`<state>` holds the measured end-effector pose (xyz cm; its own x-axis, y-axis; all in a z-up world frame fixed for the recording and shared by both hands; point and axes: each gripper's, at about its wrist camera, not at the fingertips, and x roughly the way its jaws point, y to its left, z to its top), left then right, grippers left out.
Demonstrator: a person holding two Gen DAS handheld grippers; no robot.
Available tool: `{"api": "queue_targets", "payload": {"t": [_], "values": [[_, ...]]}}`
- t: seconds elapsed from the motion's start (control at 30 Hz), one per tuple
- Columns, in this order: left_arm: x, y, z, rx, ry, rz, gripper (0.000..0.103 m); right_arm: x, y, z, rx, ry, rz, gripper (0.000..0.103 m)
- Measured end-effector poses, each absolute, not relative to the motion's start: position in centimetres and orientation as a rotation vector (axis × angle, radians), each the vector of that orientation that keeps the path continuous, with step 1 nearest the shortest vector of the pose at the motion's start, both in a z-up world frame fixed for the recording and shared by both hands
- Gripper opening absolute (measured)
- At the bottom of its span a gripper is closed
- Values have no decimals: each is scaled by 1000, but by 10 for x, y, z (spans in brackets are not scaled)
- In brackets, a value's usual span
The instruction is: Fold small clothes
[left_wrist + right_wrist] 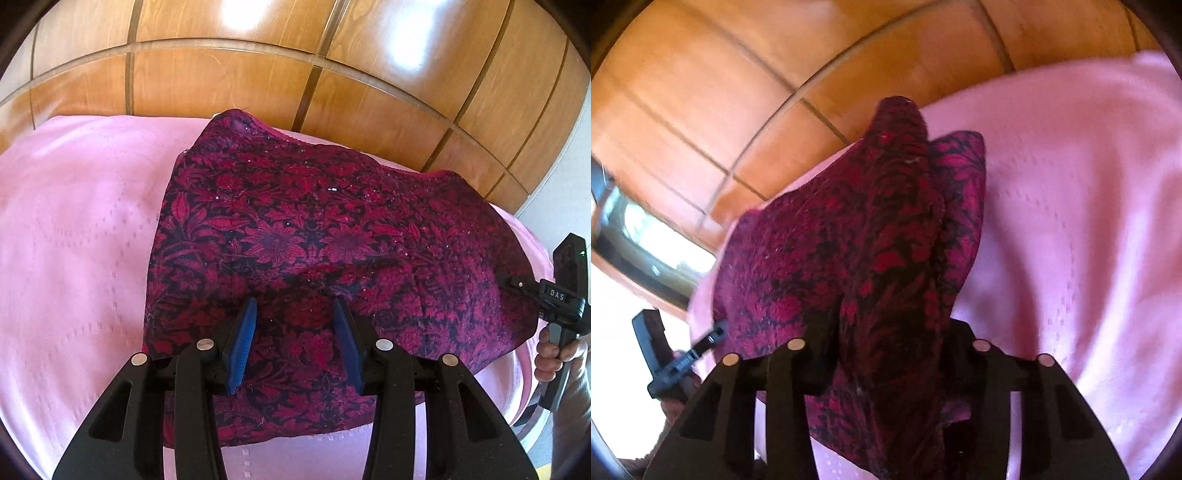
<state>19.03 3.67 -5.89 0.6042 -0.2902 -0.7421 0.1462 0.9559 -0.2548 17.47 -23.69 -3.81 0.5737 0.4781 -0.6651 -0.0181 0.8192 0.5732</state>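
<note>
the garment (314, 236) is a small knit piece in magenta and crimson with a black floral pattern, speckled with pale lint. it lies spread over the pink bed cover (74, 240), reaching its far edge beside the wooden panelling. one side is lifted and bunched into a ridge (886, 240).

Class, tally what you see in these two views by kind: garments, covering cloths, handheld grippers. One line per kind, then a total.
Garments: 1, the red and black floral garment
Covering cloths: 1, the pink cloth
Grippers: 2, the left gripper, open above the garment, and the right gripper, clamped on the garment's edge
Total: 4
</note>
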Motion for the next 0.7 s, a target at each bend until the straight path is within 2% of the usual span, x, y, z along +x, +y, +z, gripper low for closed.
{"api": "queue_targets", "payload": {"t": [0.1,0.2,0.4,0.7], "values": [[190,38,-59,-186,886,-257,42,178,-234,-45,546,974,328,50],[190,38,-59,-190,884,-258,42,187,-232,-46,576,992,348,51],[191,43,-60,-209,886,-269,42,183,-228,-29,579,970,323,36],[193,61,-63,-290,886,-315,42,176,-189,34,630,845,438,32]]}}
